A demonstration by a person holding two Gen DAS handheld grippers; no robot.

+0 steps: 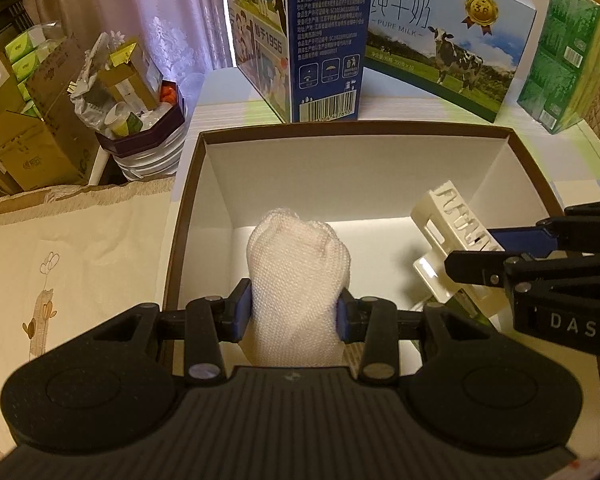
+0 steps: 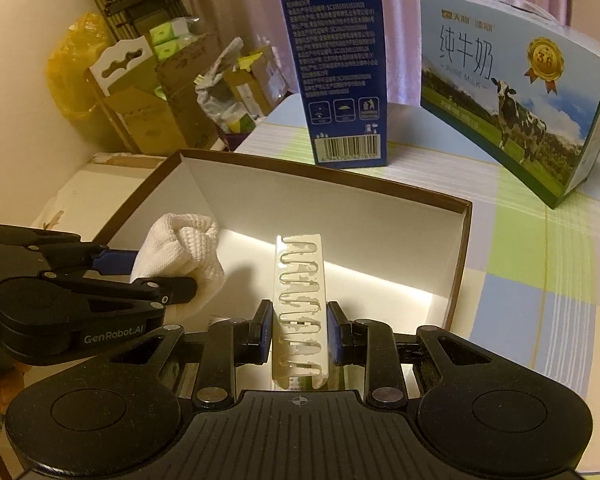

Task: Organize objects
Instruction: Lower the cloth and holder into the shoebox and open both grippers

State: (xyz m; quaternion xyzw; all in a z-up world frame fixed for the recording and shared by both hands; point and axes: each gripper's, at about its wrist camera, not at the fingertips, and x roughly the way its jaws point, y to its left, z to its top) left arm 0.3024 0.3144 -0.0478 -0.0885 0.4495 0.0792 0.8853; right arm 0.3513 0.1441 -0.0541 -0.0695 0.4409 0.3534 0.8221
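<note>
My left gripper (image 1: 294,314) is shut on a bunched white knitted cloth (image 1: 298,276), held over the near end of an open brown-rimmed box (image 1: 352,132) with white inner walls. The same cloth (image 2: 180,258) and left gripper (image 2: 140,276) show at the left of the right wrist view. My right gripper (image 2: 299,334) is shut on a cream plastic rack (image 2: 300,308) with a row of slots, tilted up over the box (image 2: 328,182). In the left wrist view this rack (image 1: 452,240) hangs at the box's right side, with the right gripper (image 1: 512,256) gripping it.
Behind the box stand a tall blue milk carton (image 1: 308,40), a wide pure-milk case with a cow (image 1: 448,40) and a green tissue pack (image 1: 564,56). The table has a checked cloth (image 2: 540,260). Cardboard boxes (image 1: 32,128) and a full bin (image 1: 140,136) crowd the left.
</note>
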